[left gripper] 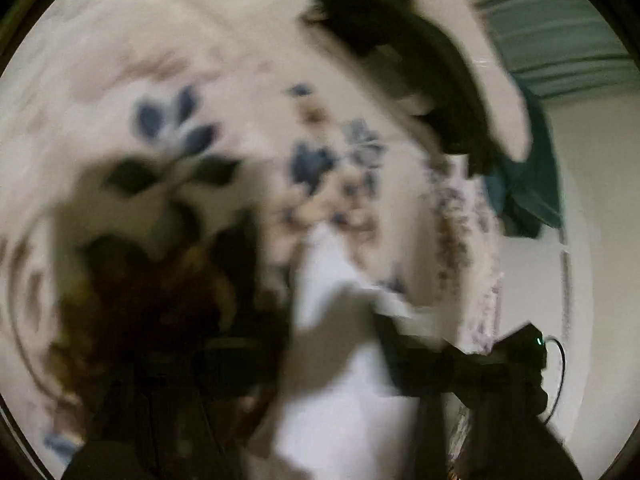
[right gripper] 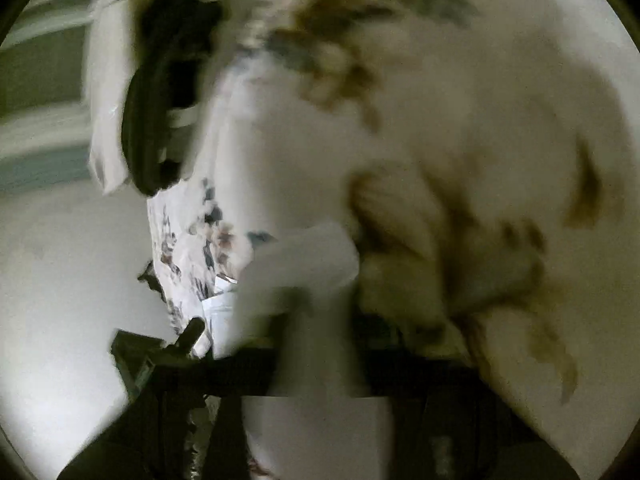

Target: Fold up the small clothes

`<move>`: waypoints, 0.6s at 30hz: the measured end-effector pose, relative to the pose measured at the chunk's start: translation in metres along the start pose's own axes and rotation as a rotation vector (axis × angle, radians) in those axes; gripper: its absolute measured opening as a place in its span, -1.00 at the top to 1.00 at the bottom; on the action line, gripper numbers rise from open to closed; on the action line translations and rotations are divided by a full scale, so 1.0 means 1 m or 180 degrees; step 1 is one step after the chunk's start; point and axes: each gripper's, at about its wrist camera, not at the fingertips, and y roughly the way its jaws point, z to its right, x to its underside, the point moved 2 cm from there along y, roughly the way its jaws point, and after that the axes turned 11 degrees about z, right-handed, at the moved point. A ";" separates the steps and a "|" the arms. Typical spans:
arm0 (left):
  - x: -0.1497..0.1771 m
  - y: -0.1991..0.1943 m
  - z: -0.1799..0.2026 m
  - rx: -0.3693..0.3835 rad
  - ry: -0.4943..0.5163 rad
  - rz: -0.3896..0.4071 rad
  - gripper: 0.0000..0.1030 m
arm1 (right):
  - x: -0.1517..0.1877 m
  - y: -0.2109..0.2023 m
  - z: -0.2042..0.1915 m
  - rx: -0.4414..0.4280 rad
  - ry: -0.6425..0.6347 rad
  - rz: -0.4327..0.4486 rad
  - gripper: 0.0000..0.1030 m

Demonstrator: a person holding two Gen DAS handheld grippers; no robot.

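Observation:
Both views are heavily motion-blurred. In the left wrist view a white garment (left gripper: 340, 380) runs from my left gripper (left gripper: 320, 400) up the frame, over a bed sheet with blue flowers (left gripper: 180, 128). The other gripper (left gripper: 520, 360) shows at the lower right, at the garment's edge. In the right wrist view the same white garment (right gripper: 312, 320) lies between the fingers of my right gripper (right gripper: 316, 392), and the left gripper (right gripper: 160, 356) shows at the lower left. The blur hides how the jaws stand.
A dark garment (left gripper: 420, 60) and a white pillow (left gripper: 500, 92) lie at the far side of the bed. A teal cloth (left gripper: 528, 184) hangs at the bed's edge. The pale floor (left gripper: 580, 280) is to the right. A brown-patterned sheet (right gripper: 460, 220) fills the right wrist view.

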 end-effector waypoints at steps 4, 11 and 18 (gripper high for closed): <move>-0.006 -0.004 0.003 -0.0155 0.0291 0.0067 0.91 | -0.005 -0.009 -0.015 0.0081 -0.0170 0.0278 0.89; -0.013 -0.019 -0.029 -0.0134 -0.0076 -0.0217 0.59 | -0.001 -0.006 0.009 0.0247 0.0123 -0.0116 -0.01; 0.052 -0.017 -0.042 0.0551 -0.0554 -0.0774 -0.44 | 0.039 -0.008 0.060 -0.0300 0.0616 -0.0698 -0.40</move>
